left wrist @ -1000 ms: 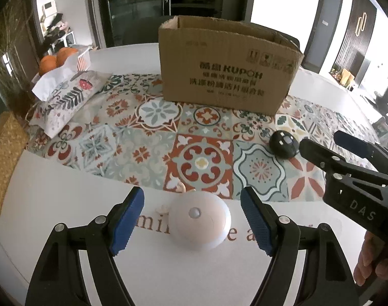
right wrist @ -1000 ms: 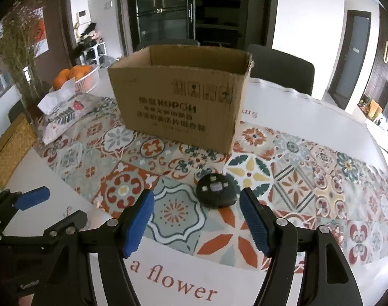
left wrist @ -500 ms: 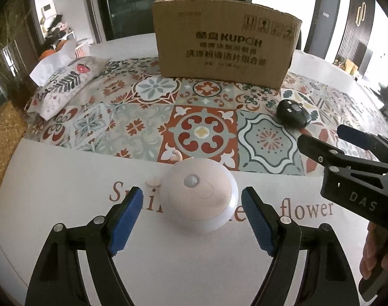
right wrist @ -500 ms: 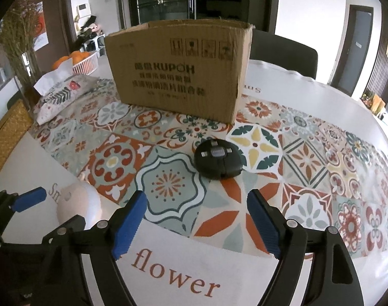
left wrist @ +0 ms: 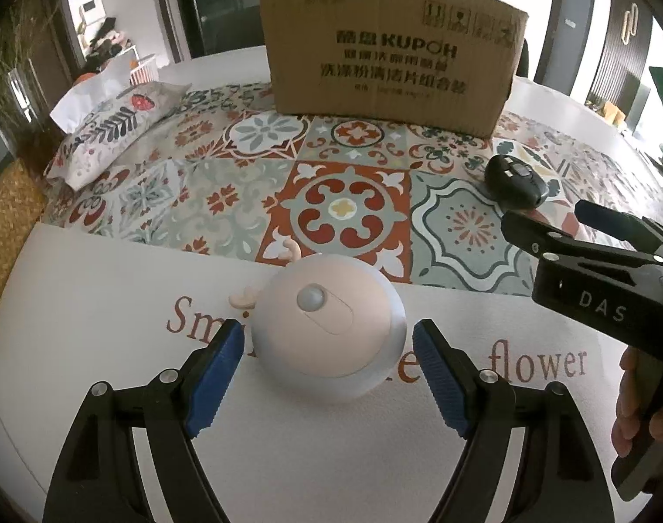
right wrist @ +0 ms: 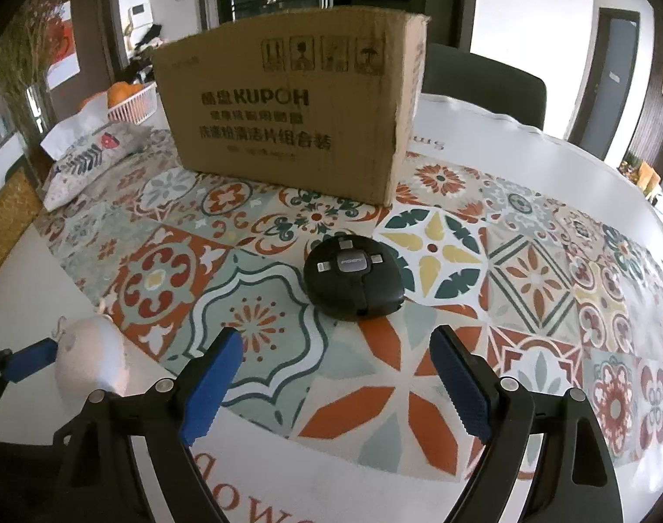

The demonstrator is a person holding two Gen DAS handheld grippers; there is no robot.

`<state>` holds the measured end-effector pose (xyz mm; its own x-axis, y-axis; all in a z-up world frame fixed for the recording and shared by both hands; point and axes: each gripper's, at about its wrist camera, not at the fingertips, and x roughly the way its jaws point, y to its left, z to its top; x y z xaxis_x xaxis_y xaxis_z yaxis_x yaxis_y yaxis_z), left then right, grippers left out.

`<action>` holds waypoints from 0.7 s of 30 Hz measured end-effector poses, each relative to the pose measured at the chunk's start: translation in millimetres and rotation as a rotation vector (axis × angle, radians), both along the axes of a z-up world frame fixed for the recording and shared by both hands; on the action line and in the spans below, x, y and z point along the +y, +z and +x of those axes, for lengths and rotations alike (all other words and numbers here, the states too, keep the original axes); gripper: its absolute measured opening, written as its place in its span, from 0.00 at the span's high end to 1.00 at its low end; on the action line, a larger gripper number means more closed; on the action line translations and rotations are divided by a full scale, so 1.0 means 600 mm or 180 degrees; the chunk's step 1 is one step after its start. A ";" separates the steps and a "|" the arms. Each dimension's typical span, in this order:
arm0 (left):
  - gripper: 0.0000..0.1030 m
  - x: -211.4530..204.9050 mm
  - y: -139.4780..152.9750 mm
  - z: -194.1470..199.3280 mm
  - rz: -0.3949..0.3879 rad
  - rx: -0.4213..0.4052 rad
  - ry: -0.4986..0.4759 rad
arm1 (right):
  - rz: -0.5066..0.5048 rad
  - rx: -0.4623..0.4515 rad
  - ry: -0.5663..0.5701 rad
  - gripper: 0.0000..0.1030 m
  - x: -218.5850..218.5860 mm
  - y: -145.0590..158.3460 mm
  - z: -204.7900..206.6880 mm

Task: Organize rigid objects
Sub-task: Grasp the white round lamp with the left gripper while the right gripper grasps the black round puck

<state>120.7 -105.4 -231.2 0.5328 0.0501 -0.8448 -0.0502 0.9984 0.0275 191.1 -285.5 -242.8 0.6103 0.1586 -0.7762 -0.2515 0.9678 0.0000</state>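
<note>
A white domed round lamp with a small sensor on top sits on the white tablecloth. My left gripper is open and straddles it, with both blue pads just clear of its sides. A black round device lies on the patterned runner, just ahead of my right gripper. That gripper's jaws are opening and nothing is between them. In the left wrist view the black device lies at the right, beyond the right gripper. The right wrist view has the lamp at lower left.
An open cardboard box stands on the tiled runner behind both objects. A floral tissue pouch and a basket of oranges are at far left, a woven mat at the left edge. A dark chair stands behind the table.
Both grippers have sunk toward the table. The lamp now lies between the left pads. The right jaws have spread wider and come nearer the black device.
</note>
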 end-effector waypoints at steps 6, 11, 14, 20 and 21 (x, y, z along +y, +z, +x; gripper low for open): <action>0.21 -0.007 -0.004 0.004 0.0026 -0.0014 0.0029 | 0.0024 0.0042 0.0051 0.14 -0.002 -0.013 0.016; 0.21 -0.008 -0.011 0.018 0.0059 0.0015 0.0060 | -0.0023 0.0041 0.0105 0.14 0.000 -0.021 0.034; 0.21 -0.006 -0.017 0.027 0.0049 0.0057 0.0089 | -0.0056 0.0031 0.0136 0.14 0.007 -0.027 0.051; 0.28 0.000 -0.016 0.035 0.0023 -0.0002 0.0086 | -0.0038 0.0086 0.0150 0.15 0.015 -0.033 0.069; 0.28 -0.001 -0.016 0.036 0.0021 -0.0007 0.0077 | -0.0043 0.0075 0.0147 0.17 0.016 -0.033 0.070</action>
